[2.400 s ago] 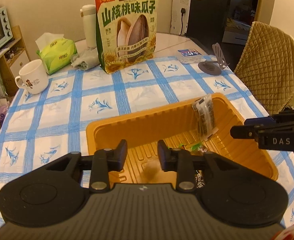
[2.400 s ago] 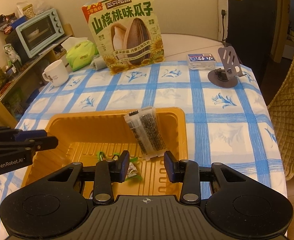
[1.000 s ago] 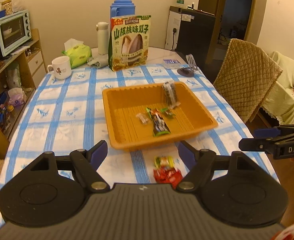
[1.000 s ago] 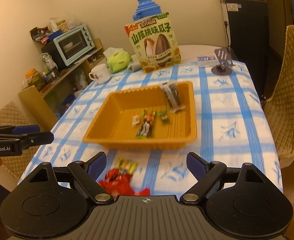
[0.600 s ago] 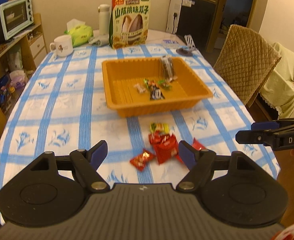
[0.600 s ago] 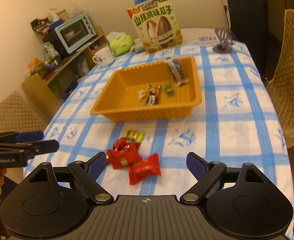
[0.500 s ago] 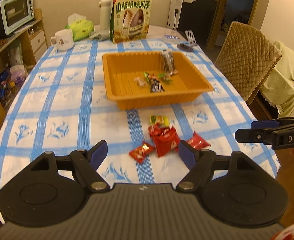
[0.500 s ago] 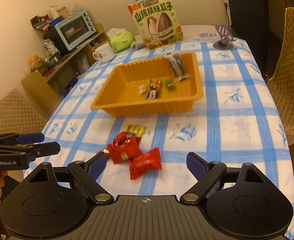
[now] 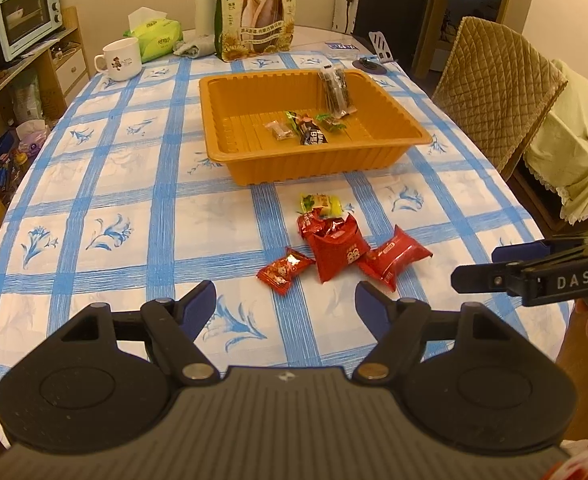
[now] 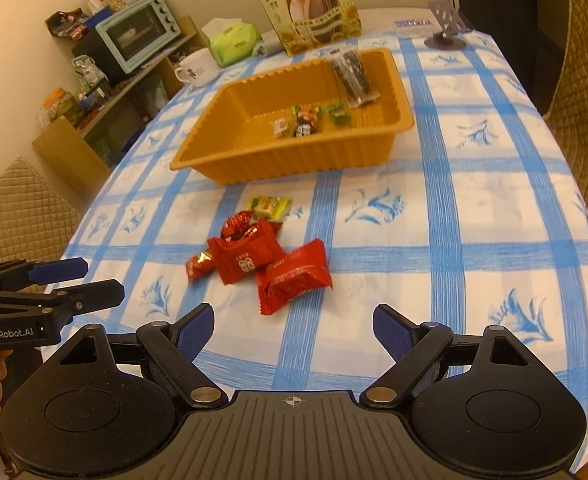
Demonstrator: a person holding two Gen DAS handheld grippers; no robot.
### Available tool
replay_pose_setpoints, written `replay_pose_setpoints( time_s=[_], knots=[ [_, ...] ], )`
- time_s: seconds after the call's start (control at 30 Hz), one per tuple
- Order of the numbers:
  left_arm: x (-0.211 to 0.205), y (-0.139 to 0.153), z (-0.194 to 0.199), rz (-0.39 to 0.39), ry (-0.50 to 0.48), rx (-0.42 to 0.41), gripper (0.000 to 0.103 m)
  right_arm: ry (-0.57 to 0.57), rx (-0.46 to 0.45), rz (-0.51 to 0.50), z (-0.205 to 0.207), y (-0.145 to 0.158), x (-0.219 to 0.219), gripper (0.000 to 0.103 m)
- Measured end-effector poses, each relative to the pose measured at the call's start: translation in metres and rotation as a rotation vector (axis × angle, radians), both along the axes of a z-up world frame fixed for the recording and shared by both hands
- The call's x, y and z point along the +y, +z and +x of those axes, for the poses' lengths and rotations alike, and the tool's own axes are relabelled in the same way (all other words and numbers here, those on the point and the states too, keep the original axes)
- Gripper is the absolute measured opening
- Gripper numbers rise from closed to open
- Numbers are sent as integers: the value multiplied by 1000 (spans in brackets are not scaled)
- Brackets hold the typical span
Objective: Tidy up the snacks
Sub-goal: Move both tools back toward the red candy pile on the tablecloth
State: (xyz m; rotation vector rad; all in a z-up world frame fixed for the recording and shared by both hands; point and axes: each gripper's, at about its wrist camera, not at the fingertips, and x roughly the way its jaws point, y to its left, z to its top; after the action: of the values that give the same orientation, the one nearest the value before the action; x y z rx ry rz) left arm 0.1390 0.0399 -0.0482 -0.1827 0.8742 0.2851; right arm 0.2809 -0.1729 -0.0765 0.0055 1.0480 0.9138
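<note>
An orange tray on the blue-checked tablecloth holds a long dark packet and a few small snacks. In front of it lie loose snacks: a yellow-green candy, two red packets and a small red candy. My left gripper hovers just short of the small red candy; its jaws are wide, closing slightly, and empty. My right gripper is open and empty, just short of a red packet. The tray lies beyond.
A big sunflower-seed bag, white bottle, tissue pack and mug stand at the table's far end, a phone stand far right. A quilted chair stands on the right, a shelf with a toaster oven on the left.
Both grippers drew back from over the tray toward the table's near edge and sank lower. Their jaws went from narrow to wide. The loose snacks came into view and now lie close ahead.
</note>
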Motion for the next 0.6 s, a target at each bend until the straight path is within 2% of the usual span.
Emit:
replay_pose_setpoints(
  time_s=[0.3,0.6],
  knots=[
    [2,-19,10,17,-44,25,68,-24,5,-28,3,-13,8,86],
    [8,-40,30,50,-116,60,57,-53,7,-48,6,-22,14,85]
  ],
)
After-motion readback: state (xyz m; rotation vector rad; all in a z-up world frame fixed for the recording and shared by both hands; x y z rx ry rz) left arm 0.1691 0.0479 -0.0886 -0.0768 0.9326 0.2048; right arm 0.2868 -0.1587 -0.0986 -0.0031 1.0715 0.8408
